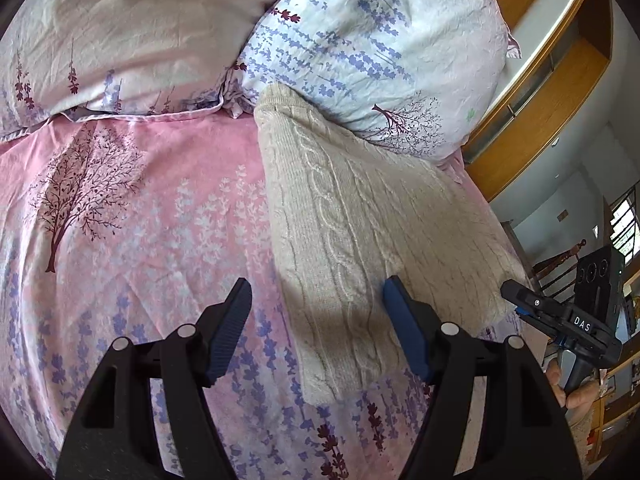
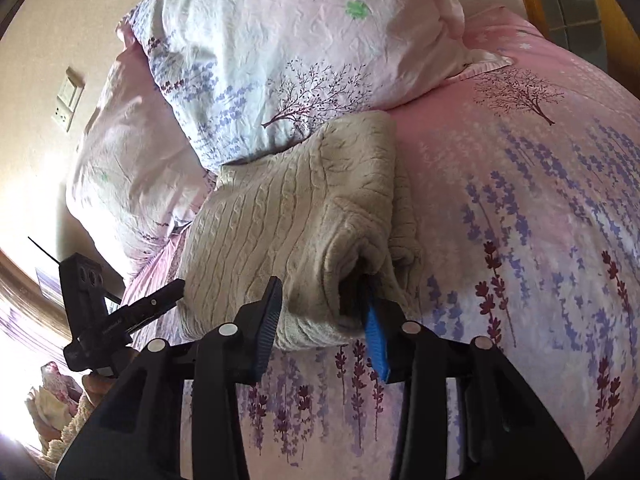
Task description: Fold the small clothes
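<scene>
My left tongs stand wide, holding nothing, poised over the near part of the sweater, one finger above the pink sheet and the other above the knit. The sweater, a beige cable-knit, lies folded in a long strip on the sheet, its far end tucked against the pillow with the blue flower print. A second pillow lies to the left of that one, its edge resting on the sheet. At the right edge of this view my right tongs show, gripped in my hand, beside the sweater's edge. From the right wrist, my right tongs are also spread wide; the blue finger pokes into an opening in the sweater, where the knit bunches up around it, and the other finger lies outside against the fabric. They are not closed on anything. The sweater's far corner touches the pillow, and the sheet spreads off to the right. My left tongs appear at the left, near the sweater's edge.
</scene>
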`<state>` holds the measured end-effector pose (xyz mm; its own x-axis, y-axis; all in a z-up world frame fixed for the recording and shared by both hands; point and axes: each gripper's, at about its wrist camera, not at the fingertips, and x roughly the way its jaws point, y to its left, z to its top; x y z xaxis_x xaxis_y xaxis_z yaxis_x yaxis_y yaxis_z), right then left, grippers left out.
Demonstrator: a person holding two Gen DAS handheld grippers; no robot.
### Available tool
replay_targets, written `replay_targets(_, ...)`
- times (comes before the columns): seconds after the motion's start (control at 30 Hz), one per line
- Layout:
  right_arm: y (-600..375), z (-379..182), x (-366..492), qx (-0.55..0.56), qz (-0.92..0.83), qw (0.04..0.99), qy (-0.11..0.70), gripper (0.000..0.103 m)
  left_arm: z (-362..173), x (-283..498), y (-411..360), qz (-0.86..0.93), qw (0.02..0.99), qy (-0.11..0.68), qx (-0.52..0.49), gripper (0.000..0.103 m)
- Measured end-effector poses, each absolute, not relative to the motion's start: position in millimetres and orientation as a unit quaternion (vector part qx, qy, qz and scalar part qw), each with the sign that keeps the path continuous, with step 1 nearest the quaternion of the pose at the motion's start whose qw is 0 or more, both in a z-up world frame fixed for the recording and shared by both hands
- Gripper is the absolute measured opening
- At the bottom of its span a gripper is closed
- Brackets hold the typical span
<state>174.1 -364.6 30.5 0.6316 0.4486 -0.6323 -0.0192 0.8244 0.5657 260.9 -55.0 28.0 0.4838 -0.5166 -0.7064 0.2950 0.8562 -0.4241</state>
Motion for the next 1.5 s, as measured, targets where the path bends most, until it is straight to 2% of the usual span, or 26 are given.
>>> replay_targets(0.03,-363,29,175,0.261,0.133,0.865,0.408,0.025,29,260,-58,-0.233,0.857,0.446,-0.114,0.068)
replay_targets(0.13,-367,25,174,0.27,0.129,0.865,0.402,0.014,33,258,-68,-0.217,0.869,0.436,-0.086,0.068)
replay_targets(0.27,-371,28,173,0.275,0.121,0.869,0.394,0.012,36,256,-77,-0.206,0.879,0.426,-0.059,0.069)
replay_targets(0.53,-369,29,174,0.266,0.109,0.871,0.399,0.011,29,254,-80,-0.22,0.865,0.445,-0.071,0.069)
replay_targets(0.57,-369,32,174,0.265,0.109,0.873,0.395,0.01,28,254,-81,-0.226,0.861,0.448,-0.076,0.066)
replay_targets(0.6,-370,40,172,0.265,0.108,0.878,0.384,0.01,28,254,-81,-0.235,0.857,0.451,-0.083,0.059)
replay_targets(0.73,-378,73,159,0.247,0.096,0.902,0.341,0.009,27,252,-75,-0.246,0.851,0.451,-0.11,0.052)
replay_targets(0.83,-377,48,165,0.224,0.069,0.89,0.392,0.009,27,253,-70,-0.25,0.846,0.454,-0.127,0.045)
replay_targets(0.9,-381,24,168,0.251,0.064,0.871,0.418,0.009,25,251,-66,-0.252,0.845,0.453,-0.129,0.035)
replay_targets(1.0,-383,14,168,0.27,0.073,0.861,0.425,0.01,20,248,-61,-0.256,0.843,0.456,-0.127,0.031)
replay_targets(1.07,-385,20,168,0.271,0.084,0.858,0.429,0.011,18,246,-57,-0.261,0.839,0.459,-0.13,0.035)
replay_targets(1.1,-388,24,167,0.278,0.089,0.857,0.425,0.015,18,246,-54,-0.264,0.837,0.46,-0.136,0.039)
replay_targets(1.13,-392,28,166,0.287,0.093,0.856,0.42,0.026,19,247,-49,-0.266,0.835,0.459,-0.148,0.042)
replay_targets(1.17,-399,33,166,0.301,0.097,0.856,0.41,0.035,22,247,-44,-0.263,0.836,0.454,-0.158,0.052)
replay_targets(1.2,-406,37,167,0.317,0.1,0.855,0.399,0.055,26,249,-38,-0.259,0.84,0.446,-0.167,0.063)
replay_targets(1.23,-413,40,169,0.335,0.103,0.852,0.389,0.067,29,252,-35,-0.257,0.844,0.439,-0.173,0.068)
replay_targets(1.3,-423,43,183,0.366,0.122,0.841,0.38,0.072,35,261,-29,-0.255,0.845,0.429,-0.19,0.077)
replay_targets(1.37,-430,40,204,0.384,0.121,0.826,0.394,0.072,36,276,-27,-0.256,0.839,0.434,-0.204,0.083)
replay_targets(1.5,-432,23,245,0.409,0.116,0.794,0.434,0.072,26,306,-32,-0.24,0.82,0.467,-0.23,0.083)
